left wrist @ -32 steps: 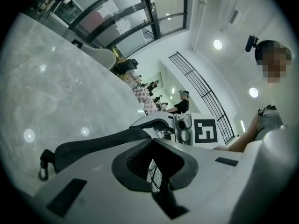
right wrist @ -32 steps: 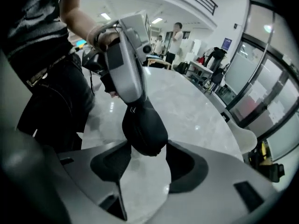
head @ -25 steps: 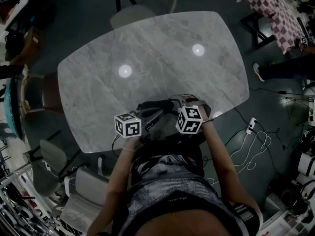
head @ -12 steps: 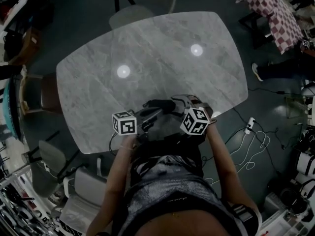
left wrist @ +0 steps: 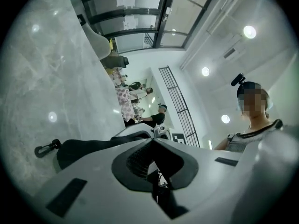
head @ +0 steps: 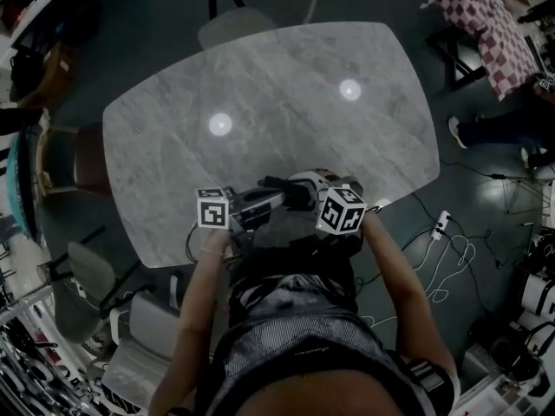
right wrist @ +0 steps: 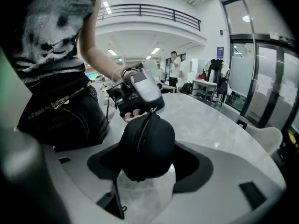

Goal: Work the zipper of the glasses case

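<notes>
The black glasses case is near the table's front edge, between both grippers. In the right gripper view the case stands on end, its zipper running up the middle. My left gripper is shut on the zipper pull at the top end. In the left gripper view its jaws are pressed together, with the case and its clip beyond them. My right gripper has just been opening. Its jaws stand wide with the case's lower end between them, and the pads do not press on it.
The grey marble table has chairs at its far side and left. A power strip with cables lies on the floor at right, near a checked cloth. People stand in the background.
The left gripper's marker cube has moved up and to the left, and the right one has shifted slightly right. The case stays between the two grippers.
</notes>
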### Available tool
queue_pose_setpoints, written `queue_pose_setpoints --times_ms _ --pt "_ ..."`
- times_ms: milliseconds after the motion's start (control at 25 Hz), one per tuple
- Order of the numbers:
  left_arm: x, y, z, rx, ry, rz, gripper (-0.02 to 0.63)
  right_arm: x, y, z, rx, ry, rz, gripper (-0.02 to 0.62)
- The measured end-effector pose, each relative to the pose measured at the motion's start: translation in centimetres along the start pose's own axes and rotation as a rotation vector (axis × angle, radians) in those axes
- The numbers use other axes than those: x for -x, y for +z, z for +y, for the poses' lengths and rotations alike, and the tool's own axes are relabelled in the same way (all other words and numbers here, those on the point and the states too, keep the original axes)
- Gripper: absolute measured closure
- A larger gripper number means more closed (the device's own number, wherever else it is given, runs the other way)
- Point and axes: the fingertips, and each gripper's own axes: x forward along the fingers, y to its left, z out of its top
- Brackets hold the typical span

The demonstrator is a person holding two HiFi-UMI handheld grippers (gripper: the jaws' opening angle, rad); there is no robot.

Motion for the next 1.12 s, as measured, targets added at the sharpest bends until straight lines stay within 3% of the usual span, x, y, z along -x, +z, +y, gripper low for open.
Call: queue_pose_setpoints --times_ms 160,480,760,880,1000,1120 --pt "0.4 -0.1 0.4 -0.029 0.059 0.013 0.6 -0.6 -0.4 0.3 -0.013 0.008 0.093 0.265" --pt "-0.8 -1.5 0.6 -0.167 0.176 0.177 0.6 -1.8 -1.7 1.7 -0.013 0.072 0.229 0.282" --pt "-2.4 -1.9 1.7 -0.185 0.205 0.222 0.598 -1.9 -3.7 1.5 -0.013 0.072 0.319 0.287" --pt "-2.2 -1.1 1.6 -0.128 0.147 0.14 0.6 -1.3 -3.4 0.6 -0.026 0.024 0.258 0.285" --pt "-0.8 0.4 0.9 -0.026 0.045 -0.018 0.6 0.0 -1.9 -0.6 -0.136 -0.029 0.075 0.285" --pt "0.2 0.9 0.4 0.0 0.01 -0.08 0.6 1.1 -1.2 -1.3 -0.247 -0.047 -0.055 0.282"
